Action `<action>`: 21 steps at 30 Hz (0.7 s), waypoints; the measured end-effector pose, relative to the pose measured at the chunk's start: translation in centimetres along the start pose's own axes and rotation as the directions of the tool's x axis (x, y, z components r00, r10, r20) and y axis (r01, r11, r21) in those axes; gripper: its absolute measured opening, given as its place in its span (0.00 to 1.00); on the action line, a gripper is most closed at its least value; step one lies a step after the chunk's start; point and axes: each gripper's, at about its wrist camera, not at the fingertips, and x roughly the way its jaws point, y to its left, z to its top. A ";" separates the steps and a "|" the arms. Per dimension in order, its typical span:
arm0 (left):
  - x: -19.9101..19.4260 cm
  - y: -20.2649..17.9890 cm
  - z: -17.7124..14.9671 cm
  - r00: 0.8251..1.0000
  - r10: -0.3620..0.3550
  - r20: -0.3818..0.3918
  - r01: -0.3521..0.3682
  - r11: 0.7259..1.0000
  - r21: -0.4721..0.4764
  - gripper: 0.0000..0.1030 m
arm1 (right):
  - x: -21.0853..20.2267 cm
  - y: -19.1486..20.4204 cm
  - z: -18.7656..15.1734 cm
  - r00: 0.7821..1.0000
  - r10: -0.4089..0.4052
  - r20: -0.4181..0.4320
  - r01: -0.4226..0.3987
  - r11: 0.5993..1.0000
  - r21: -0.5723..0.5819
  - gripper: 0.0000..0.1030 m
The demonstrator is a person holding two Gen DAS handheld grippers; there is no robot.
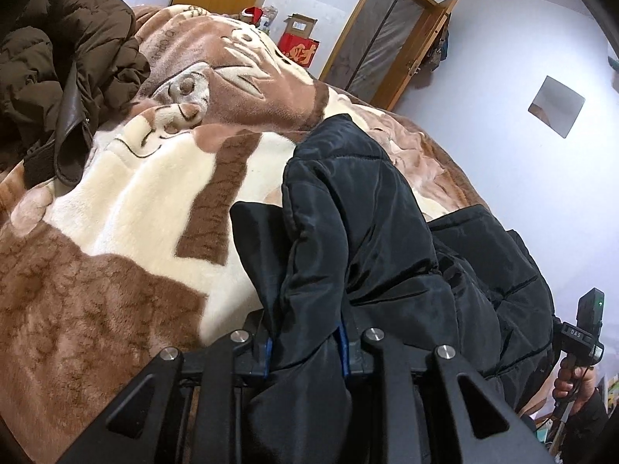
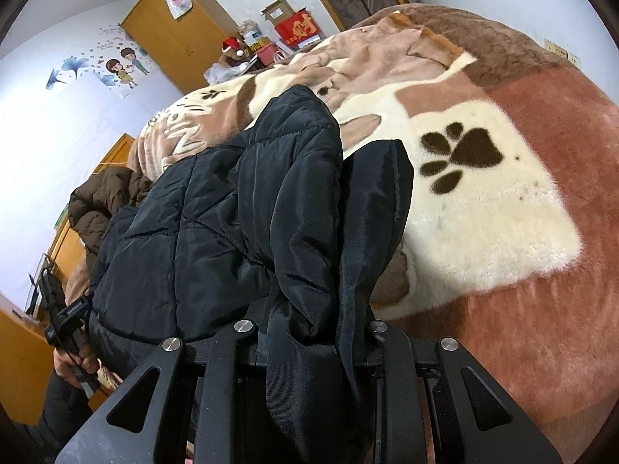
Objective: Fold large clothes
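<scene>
A black quilted jacket hangs lifted above the bed, held at two places. My left gripper is shut on a bunched fold of its fabric, which spills over and hides the fingertips. In the right wrist view the same black jacket drapes from my right gripper, which is shut on another fold of it. The right gripper's handle shows at the far right of the left view, in a hand. The left gripper's handle shows low on the left of the right view.
A plush brown, cream and pink blanket with a paw print covers the bed. A brown puffer coat lies heaped at the bed's far corner. Red boxes, a wooden wardrobe and a door stand beyond.
</scene>
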 end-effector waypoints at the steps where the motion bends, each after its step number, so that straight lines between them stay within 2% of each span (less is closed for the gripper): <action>1: -0.1 -0.1 0.2 1.000 -0.001 0.006 0.001 1.000 0.002 0.23 | -0.1 0.1 0.3 1.000 0.002 0.005 -0.002 1.000 -0.001 0.23; 8: -0.2 1.0 4.3 0.999 -0.001 0.050 -0.001 1.000 0.025 0.23 | 1.5 2.7 3.5 0.997 0.045 0.059 -0.044 0.999 -0.008 0.23; 16: 0.7 5.7 11.3 0.991 0.073 0.108 -0.077 0.997 0.029 0.24 | 8.8 7.3 7.5 0.992 0.102 0.073 -0.100 0.994 -0.038 0.23; 21: 4.2 9.6 13.0 0.987 0.135 0.088 -0.138 0.990 0.023 0.24 | 14.5 8.1 7.9 0.996 0.084 0.030 -0.082 0.995 -0.047 0.24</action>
